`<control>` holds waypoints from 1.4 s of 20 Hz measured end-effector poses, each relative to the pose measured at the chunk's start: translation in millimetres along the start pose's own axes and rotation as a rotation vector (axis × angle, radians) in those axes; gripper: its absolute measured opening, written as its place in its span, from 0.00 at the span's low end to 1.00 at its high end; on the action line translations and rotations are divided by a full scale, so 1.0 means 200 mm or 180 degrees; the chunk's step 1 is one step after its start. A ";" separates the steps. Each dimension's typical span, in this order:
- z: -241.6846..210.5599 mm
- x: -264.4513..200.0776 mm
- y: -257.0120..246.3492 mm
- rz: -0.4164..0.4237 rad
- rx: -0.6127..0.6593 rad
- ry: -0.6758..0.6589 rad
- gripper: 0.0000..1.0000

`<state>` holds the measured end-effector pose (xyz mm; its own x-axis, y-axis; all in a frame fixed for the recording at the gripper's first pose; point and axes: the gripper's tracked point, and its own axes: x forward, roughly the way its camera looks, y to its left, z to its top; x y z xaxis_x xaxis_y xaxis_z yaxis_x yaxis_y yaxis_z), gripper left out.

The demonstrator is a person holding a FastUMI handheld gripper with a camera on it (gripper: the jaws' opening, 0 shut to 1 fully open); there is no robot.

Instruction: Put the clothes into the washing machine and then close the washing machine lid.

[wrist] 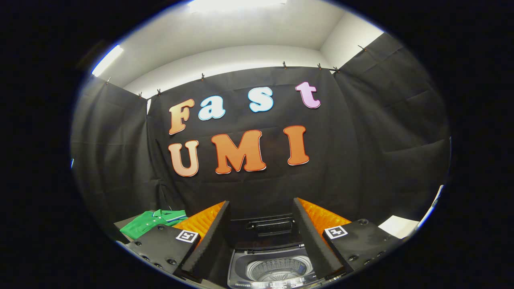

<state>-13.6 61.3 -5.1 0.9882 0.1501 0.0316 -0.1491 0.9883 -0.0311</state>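
A small top-loading washing machine (277,269) stands just ahead of and below my fingers, its lid (270,226) raised upright at the back and the round metal drum (278,269) showing empty. A green polo shirt (152,221) lies folded on the table to the left, beyond the left finger. My gripper (262,224) is open, held above the machine, with nothing between its fingers.
Black cloth walls close in the booth at the back and on both sides. The shirt rests on a table surface (122,222) left of the machine. A white surface (398,226) shows at the right, beyond the right finger.
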 end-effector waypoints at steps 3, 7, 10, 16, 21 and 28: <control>0.01 0.00 0.05 0.0100 0.0060 -0.0004 0.98; 0.07 0.05 0.16 0.0261 0.0085 -0.0032 0.98; 0.08 0.13 0.34 0.0490 0.0104 0.0048 0.98; 0.01 0.36 0.85 0.0964 -0.0030 0.0278 0.98; -0.19 0.42 1.46 0.1589 -0.0069 0.0634 0.98; -0.70 0.44 2.04 0.2077 -0.0200 0.1421 0.99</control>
<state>16.9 473.8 -154.8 0.6249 0.6609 -0.4156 -0.7141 0.6990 0.0379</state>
